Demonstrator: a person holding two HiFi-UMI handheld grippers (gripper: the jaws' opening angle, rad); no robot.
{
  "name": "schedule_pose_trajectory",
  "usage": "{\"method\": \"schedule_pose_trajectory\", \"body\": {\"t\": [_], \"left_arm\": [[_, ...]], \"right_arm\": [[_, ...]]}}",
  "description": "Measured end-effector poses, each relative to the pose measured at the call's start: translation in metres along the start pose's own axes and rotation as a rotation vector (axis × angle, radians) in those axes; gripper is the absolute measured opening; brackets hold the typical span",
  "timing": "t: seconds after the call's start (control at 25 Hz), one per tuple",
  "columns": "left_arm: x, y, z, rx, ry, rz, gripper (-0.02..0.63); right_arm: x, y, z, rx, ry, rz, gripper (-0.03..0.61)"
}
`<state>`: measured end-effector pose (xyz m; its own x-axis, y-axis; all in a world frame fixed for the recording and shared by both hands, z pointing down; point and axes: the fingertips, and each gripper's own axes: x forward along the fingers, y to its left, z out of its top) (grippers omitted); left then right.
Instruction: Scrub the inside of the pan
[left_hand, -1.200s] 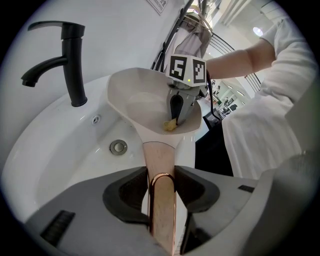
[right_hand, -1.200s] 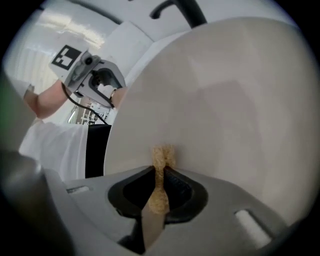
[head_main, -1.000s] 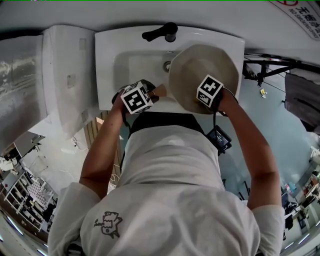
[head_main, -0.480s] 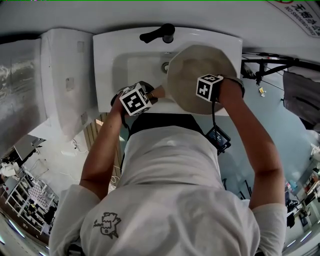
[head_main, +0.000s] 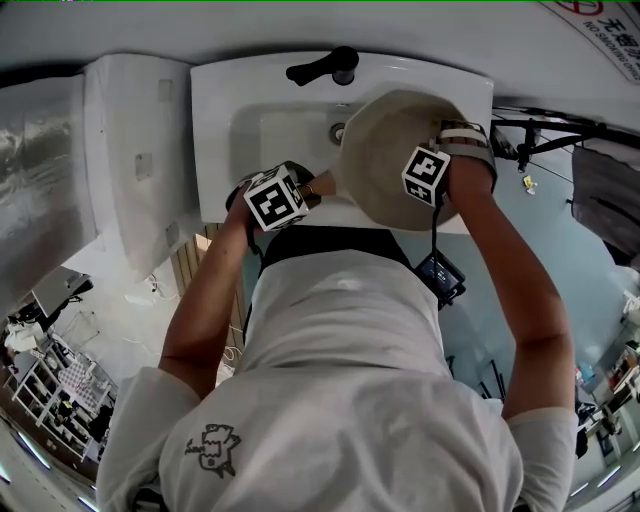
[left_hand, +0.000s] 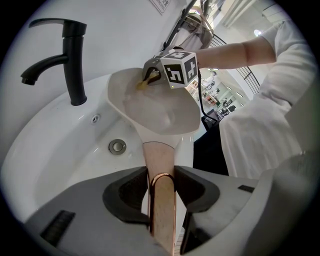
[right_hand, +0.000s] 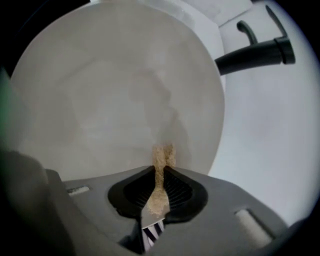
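A pale round pan (head_main: 385, 150) is held tilted over the white sink (head_main: 250, 120). My left gripper (left_hand: 161, 189) is shut on the pan's wooden, copper-tipped handle (left_hand: 160, 165), at the sink's near left edge (head_main: 312, 186). My right gripper (right_hand: 159, 192) is shut on a thin tan scrubbing pad (right_hand: 160, 165). The pad's end presses against the pan's inner surface (right_hand: 110, 85). In the left gripper view the right gripper (left_hand: 148, 79) reaches into the pan (left_hand: 155, 107) near its far rim, with the pad (left_hand: 142, 84) showing yellowish at its tip.
A black faucet (head_main: 325, 66) stands at the back of the sink, close to the pan's far rim (right_hand: 255, 52). The drain (left_hand: 117, 146) lies below the pan. A white fixture (head_main: 135, 150) adjoins the sink on the left. The person's torso fills the near side.
The right gripper has shifted a little to the right inside the pan, its wrist swinging toward the far right rim. The left gripper and the handle have stayed nearly still.
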<state>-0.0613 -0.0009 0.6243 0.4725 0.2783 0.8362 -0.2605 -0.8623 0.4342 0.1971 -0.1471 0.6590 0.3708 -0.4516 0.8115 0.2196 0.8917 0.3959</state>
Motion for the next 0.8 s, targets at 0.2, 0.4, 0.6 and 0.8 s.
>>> {"method": "schedule_pose_trajectory", "body": {"t": [0.2, 0.4, 0.6, 0.8], "left_arm": [[0.002, -0.001, -0.001, 0.011, 0.015, -0.013, 0.167], [0.006, -0.002, -0.003, 0.032, 0.049, -0.019, 0.17], [0.008, -0.002, -0.005, 0.032, 0.056, -0.025, 0.172], [0.015, -0.003, -0.007, 0.031, 0.07, -0.028, 0.172]], "right_arm": [[-0.004, -0.032, 0.031, 0.013, -0.161, -0.142, 0.054], [-0.023, -0.048, 0.065, 0.088, -0.314, -0.136, 0.054], [-0.031, -0.041, 0.105, 0.193, -0.477, -0.011, 0.056], [-0.034, 0.0, 0.146, 0.228, -0.62, 0.156, 0.057]]}}
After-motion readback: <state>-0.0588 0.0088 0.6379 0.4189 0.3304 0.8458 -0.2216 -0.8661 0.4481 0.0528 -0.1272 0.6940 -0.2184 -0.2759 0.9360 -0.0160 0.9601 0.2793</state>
